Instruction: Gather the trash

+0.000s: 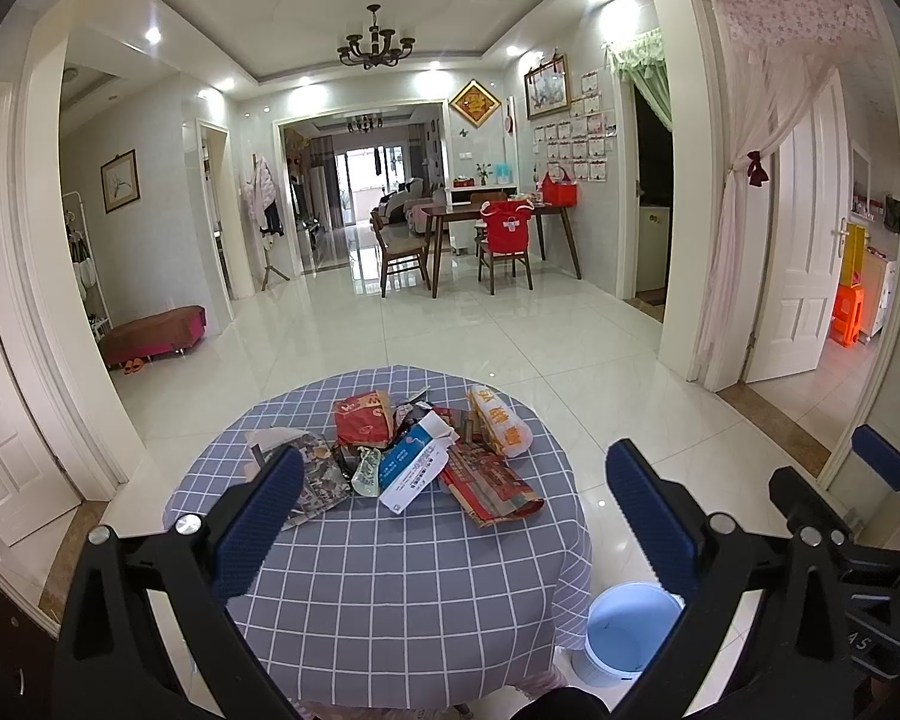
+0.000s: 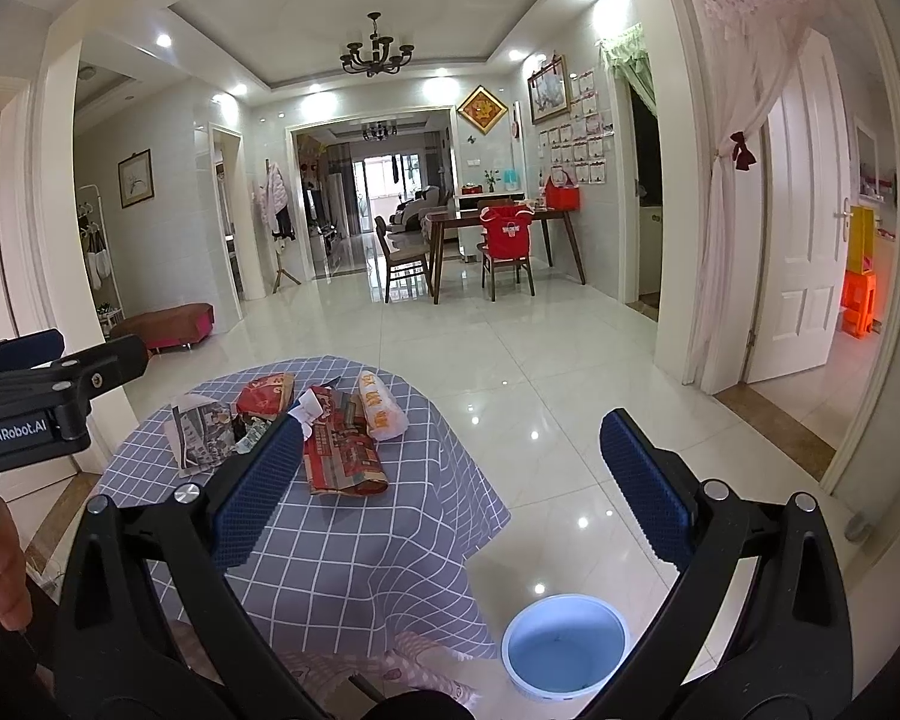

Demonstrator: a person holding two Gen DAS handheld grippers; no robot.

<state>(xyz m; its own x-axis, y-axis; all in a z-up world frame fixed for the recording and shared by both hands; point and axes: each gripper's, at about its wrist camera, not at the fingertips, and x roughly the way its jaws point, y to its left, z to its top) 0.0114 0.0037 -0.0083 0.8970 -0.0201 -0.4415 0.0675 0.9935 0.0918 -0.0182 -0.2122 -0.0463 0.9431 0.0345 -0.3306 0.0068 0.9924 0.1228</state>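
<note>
A pile of trash lies on a round table with a grey checked cloth: a red wrapper, a blue and white carton, a white and orange bag, a red printed paper and a newspaper piece. A white bin with a blue inside stands on the floor right of the table. My left gripper is open and empty above the table's near side. My right gripper is open and empty above the table's right edge, with the pile and the bin in view.
The glossy tiled floor stretches behind the table. A dining table with chairs stands far back. A low red bench is at the left wall. A white door stands open at the right.
</note>
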